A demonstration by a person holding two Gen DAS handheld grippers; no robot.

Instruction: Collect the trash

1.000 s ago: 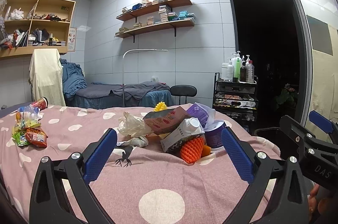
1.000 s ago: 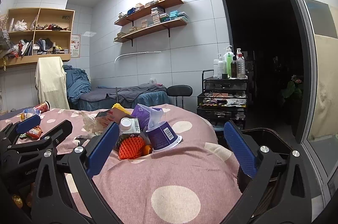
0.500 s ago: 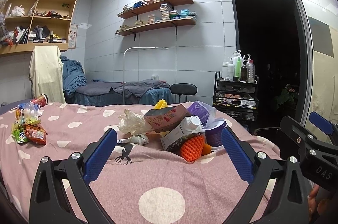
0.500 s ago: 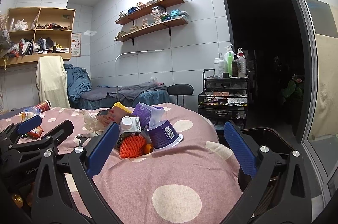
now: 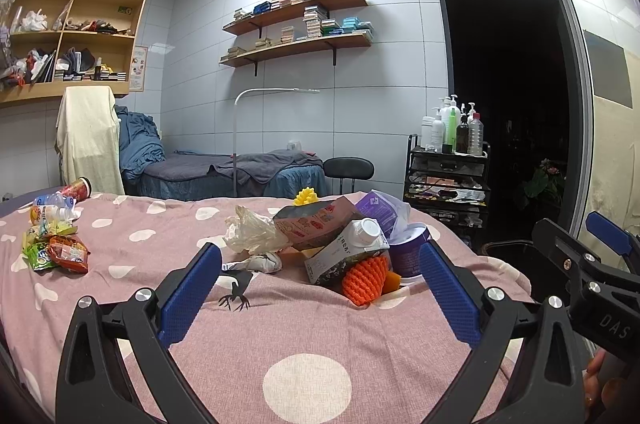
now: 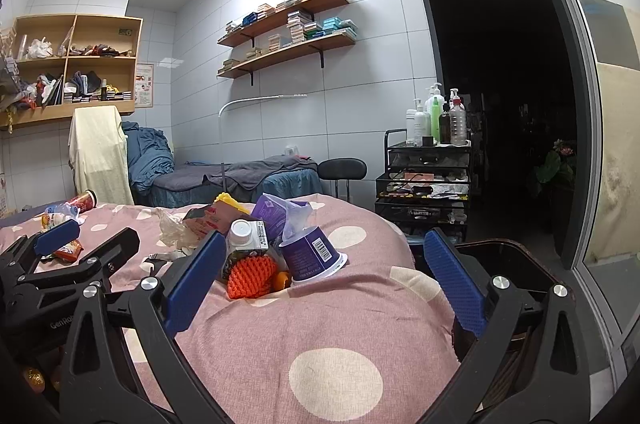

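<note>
both hand-held grippers, left point(image 5: 320, 288) and right point(image 6: 320, 284), gape empty just short of the trash pile point(image 5: 344, 244).

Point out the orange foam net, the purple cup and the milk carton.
orange foam net point(image 6: 251, 277): right wrist view, middle of its mesh.
purple cup point(image 6: 310, 255): right wrist view, side wall near the barcode.
milk carton point(image 5: 345, 256): left wrist view, printed side.

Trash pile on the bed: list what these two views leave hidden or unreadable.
- Orange item: right wrist view, mostly hidden behind the orange foam net and purple cup; what it is cannot be told.
- Milk carton: left wrist view, print too small to read.
- Dark bin: right wrist view, inside blocked by the right gripper.
- Snack wrappers: left wrist view, labels too small.
</note>
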